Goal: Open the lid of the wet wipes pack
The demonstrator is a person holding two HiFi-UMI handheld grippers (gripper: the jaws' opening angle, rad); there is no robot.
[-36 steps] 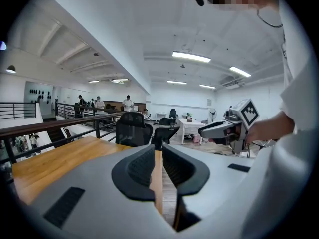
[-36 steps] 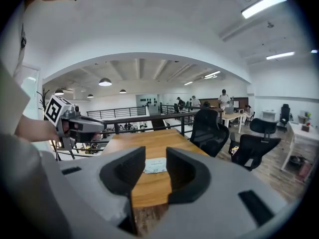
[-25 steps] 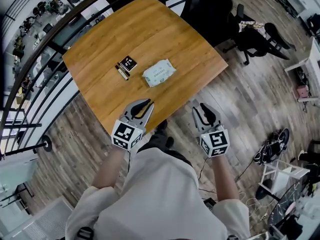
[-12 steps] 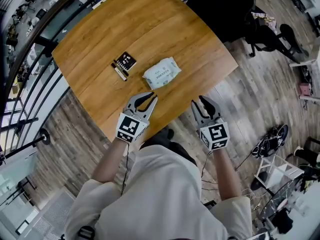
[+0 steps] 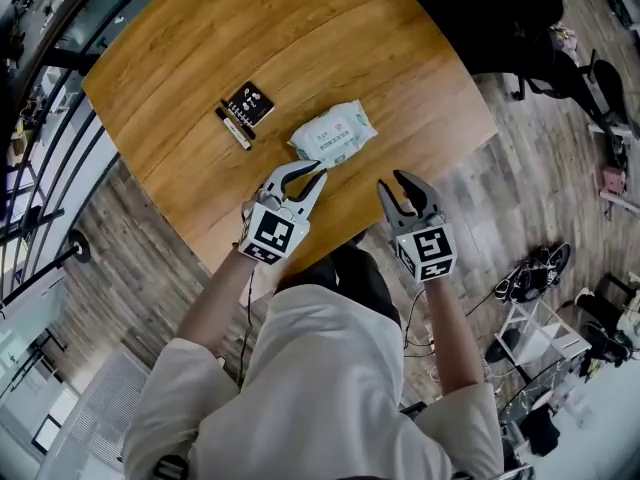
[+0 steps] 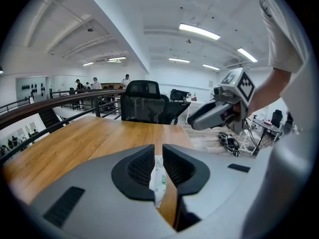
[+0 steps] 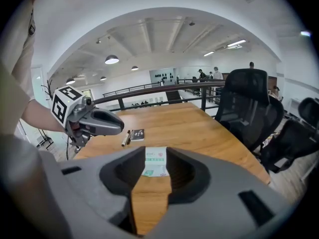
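Observation:
The wet wipes pack point(image 5: 333, 135), white with green print, lies flat with its lid shut on the wooden table point(image 5: 300, 28). My left gripper point(image 5: 300, 176) hovers just short of the pack's near left corner, jaws apart and empty. My right gripper point(image 5: 402, 190) hangs over the table's near edge, to the right of the pack, also open and empty. In the left gripper view the pack point(image 6: 158, 176) shows edge-on through the gap between the jaws, with the right gripper point(image 6: 219, 112) beyond. In the right gripper view the pack point(image 7: 155, 164) lies straight ahead, with the left gripper point(image 7: 94, 121) to its left.
A small black notebook point(image 5: 250, 103) and a pen point(image 5: 235, 128) lie on the table left of the pack. A black office chair point(image 5: 480, 8) stands at the table's far right side. A metal railing point(image 5: 40, 78) runs along the left.
Both grippers have moved forward and down toward the wipes pack. The left one now reaches over the table near the pack's corner. Neither jaw opening has changed.

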